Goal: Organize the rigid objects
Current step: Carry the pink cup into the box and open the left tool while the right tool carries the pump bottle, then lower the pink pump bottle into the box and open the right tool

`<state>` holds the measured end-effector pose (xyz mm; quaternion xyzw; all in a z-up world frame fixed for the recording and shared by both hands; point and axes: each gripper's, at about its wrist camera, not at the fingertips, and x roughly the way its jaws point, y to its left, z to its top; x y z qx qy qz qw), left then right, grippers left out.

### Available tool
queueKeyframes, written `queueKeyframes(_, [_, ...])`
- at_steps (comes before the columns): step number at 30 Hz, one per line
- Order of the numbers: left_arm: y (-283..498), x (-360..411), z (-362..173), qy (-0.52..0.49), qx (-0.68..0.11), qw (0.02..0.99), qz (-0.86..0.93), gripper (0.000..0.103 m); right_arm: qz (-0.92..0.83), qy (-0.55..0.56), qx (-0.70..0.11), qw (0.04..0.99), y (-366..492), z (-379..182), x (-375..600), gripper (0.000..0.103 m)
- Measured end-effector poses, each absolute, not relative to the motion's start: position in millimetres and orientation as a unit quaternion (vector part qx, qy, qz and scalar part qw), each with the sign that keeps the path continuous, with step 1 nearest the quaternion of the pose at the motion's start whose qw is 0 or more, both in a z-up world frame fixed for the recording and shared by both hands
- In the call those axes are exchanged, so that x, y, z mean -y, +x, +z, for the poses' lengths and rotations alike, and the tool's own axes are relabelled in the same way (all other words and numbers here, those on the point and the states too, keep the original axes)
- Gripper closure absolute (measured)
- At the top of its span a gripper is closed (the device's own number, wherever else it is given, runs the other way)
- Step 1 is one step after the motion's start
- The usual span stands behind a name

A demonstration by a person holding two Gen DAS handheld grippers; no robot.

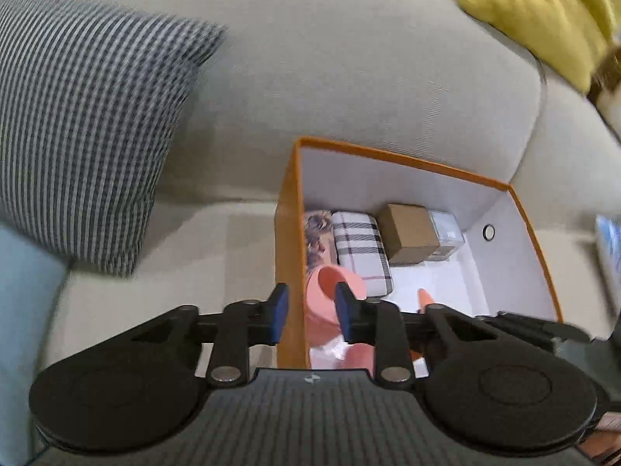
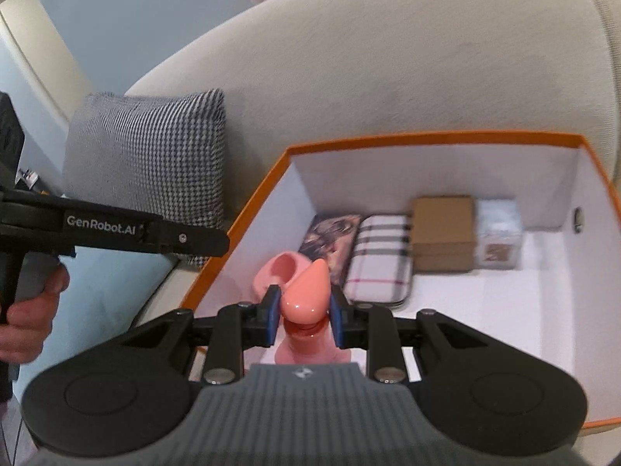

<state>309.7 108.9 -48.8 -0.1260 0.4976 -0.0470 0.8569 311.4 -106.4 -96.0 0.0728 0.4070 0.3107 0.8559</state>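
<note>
pink piece [image 2: 306, 291]: gripped in right tongs [image 2: 303, 316], long axis upright, pointed tip aiming into orange box [image 2: 427, 139]
left tongs [image 1: 310, 308]: nothing gripped, straddling box wall

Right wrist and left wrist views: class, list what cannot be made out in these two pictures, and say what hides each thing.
- Pink object, right wrist view: its lower part is hidden behind the right gripper.
- Clear packet, right wrist view: print blurred, unreadable.
- Orange box, left wrist view: its near end is covered by the left gripper.
- Yellow cushion, left wrist view: cut off by the frame edge, smeared by blur.
</note>
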Motion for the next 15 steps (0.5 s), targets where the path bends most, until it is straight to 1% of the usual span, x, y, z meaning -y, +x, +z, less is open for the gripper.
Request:
queueKeyframes(3, [304, -117, -58, -0.154, -0.498, 0.852, -0.044, 0.077, 0.318, 0.072, -0.414, 0.85, 311, -100, 95, 0.076])
queueKeyframes(9, [299, -125, -70, -0.18, -0.498, 0.847, -0.038, 0.077, 0.321, 0.061, -0.428, 0.843, 311, -107, 73, 0.075])
queueKeyframes(15, [297, -128, -71, -0.198, -0.493, 0.846, -0.04, 0.077, 0.326, 0.049, -0.438, 0.837, 310, -111, 58, 0.074])
